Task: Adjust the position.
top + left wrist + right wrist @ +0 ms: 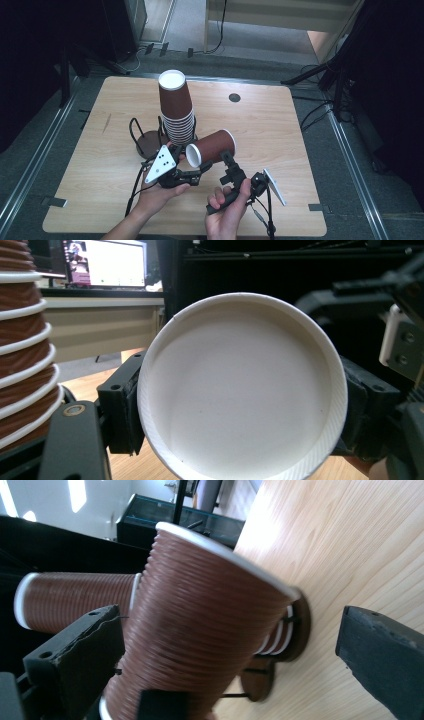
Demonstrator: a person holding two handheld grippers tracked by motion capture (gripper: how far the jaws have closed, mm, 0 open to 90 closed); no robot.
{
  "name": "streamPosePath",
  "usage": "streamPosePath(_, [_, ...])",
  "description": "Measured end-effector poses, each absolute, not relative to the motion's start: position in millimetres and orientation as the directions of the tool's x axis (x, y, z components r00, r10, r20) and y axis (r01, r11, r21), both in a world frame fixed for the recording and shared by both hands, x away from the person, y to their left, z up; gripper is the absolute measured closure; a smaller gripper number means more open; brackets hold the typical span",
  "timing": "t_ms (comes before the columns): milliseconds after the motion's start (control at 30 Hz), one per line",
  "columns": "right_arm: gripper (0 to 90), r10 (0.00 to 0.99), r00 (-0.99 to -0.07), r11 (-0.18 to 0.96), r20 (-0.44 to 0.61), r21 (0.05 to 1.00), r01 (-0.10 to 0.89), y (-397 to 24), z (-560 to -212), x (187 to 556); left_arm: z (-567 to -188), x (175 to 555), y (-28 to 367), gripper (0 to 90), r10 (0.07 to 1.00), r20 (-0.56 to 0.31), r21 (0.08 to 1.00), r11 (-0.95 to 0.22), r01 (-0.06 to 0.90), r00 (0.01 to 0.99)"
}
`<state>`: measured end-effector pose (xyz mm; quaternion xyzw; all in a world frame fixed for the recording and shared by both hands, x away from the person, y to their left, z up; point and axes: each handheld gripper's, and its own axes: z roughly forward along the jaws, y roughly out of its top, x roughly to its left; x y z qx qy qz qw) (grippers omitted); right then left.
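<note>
Between the left gripper's (192, 172) closed jaws: rim of one brown paper cup (212, 147), held on its side above the table (280, 150). Right gripper (227, 162): jaws apart, astride the cup. Beside: upturned cup stack (176, 107) on wire rack (145, 140).

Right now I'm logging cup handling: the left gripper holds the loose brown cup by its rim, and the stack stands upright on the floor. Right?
Not quite. The stack stands on the wooden table, as the high view shows. The left gripper does hold the loose cup by its rim.

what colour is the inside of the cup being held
White inside the cup, brown ribbed outside; the left gripper view shows the inside best.
</note>
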<state>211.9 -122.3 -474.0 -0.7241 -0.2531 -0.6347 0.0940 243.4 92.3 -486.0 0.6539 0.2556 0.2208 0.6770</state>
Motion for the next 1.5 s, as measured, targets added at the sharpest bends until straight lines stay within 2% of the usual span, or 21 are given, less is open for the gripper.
streamPosePath(67, [0.0,0.191,0.069,-0.86,0.979,0.133,0.492,-121,-474,214,-487,242,90,23.0,0.628,-0.039,0.999,0.032,0.024,0.777])
streamPosePath(133, [0.0,0.095,0.101,-0.856,0.99,0.03,0.516,-120,-474,217,-489,242,89,23.0,0.624,-0.025,1.0,0.024,0.014,0.781])
streamPosePath(500, [0.0,0.008,0.18,-0.865,0.984,-0.083,0.495,-121,-477,232,-490,238,85,23.1,0.607,-0.014,1.0,0.02,0.002,0.795])
streamPosePath(700, [0.0,-0.013,0.17,-0.862,0.985,-0.097,0.497,-122,-481,239,-489,237,86,23.1,0.602,-0.016,1.0,0.027,0.0,0.798])
streamPosePath(900, [4.9,-0.05,0.163,-0.849,0.985,-0.128,0.512,-123,-485,243,-489,237,86,23.0,0.603,-0.001,1.0,0.023,-0.016,0.798])
streamPosePath(1267, [8.3,-0.052,0.135,-0.843,0.99,-0.116,0.526,-120,-484,243,-488,234,91,21.8,0.609,-0.003,0.999,0.04,-0.027,0.793])
streamPosePath(1333, [9.0,-0.049,0.116,-0.843,0.992,-0.104,0.528,-120,-484,243,-488,231,91,19.1,0.651,-0.025,0.998,0.062,-0.02,0.759])
streamPosePath(1400, [10.2,-0.039,0.101,-0.846,0.994,-0.087,0.526,-119,-483,243,-487,230,91,7.8,0.671,-0.046,0.998,0.068,0.0,0.74])
streamPosePath(1500, [10.2,-0.03,0.076,-0.848,0.997,-0.066,0.525,-120,-482,245,-486,227,92,7.8,0.676,-0.065,0.997,0.08,0.015,0.734])
